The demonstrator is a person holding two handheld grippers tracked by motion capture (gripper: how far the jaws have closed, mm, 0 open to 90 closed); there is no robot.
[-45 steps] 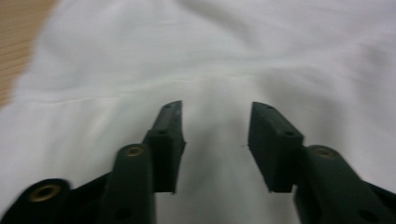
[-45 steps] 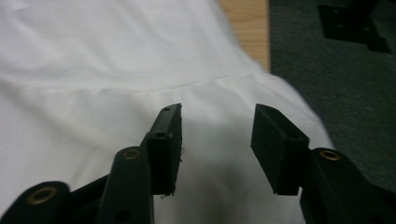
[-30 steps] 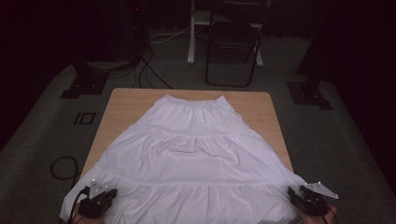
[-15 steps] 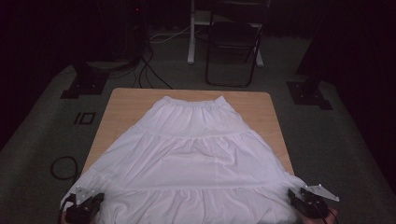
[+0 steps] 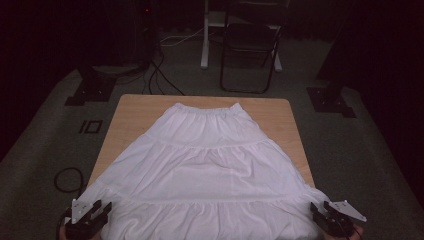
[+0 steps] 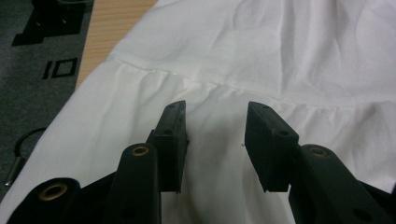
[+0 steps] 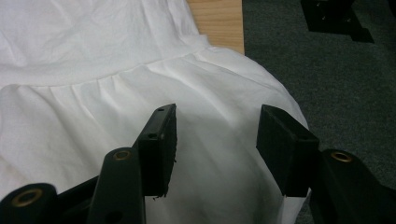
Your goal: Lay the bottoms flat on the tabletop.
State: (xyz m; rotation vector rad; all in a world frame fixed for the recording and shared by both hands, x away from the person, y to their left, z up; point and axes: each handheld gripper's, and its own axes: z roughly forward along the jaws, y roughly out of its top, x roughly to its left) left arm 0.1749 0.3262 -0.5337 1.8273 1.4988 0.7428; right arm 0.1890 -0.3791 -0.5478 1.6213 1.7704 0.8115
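Observation:
A white tiered skirt [image 5: 205, 165] lies spread flat on the wooden table [image 5: 135, 112], waistband at the far side and hem hanging over the near edge. My left gripper [image 5: 102, 207] is at the hem's left corner. Its jaws have just been opening and now stand apart over the cloth [image 6: 280, 46], with nothing pinched between the left gripper [image 6: 215, 109] pads. My right gripper [image 5: 320, 210] is at the hem's right corner. The right gripper [image 7: 217, 112] is open above the gathered lowest tier [image 7: 93, 46], not pressing on it.
Dark carpet surrounds the table. A black folding chair [image 5: 247, 50] and a white desk leg [image 5: 205, 35] stand beyond the far edge. Black stand bases [image 5: 92, 87] [image 5: 330, 97] flank the table's far corners. A cable loop [image 5: 67, 177] lies on the floor at the left.
My left gripper's jaws have parted at the hem's left corner, and it has slipped slightly toward the near edge. The right gripper and the skirt look unchanged.

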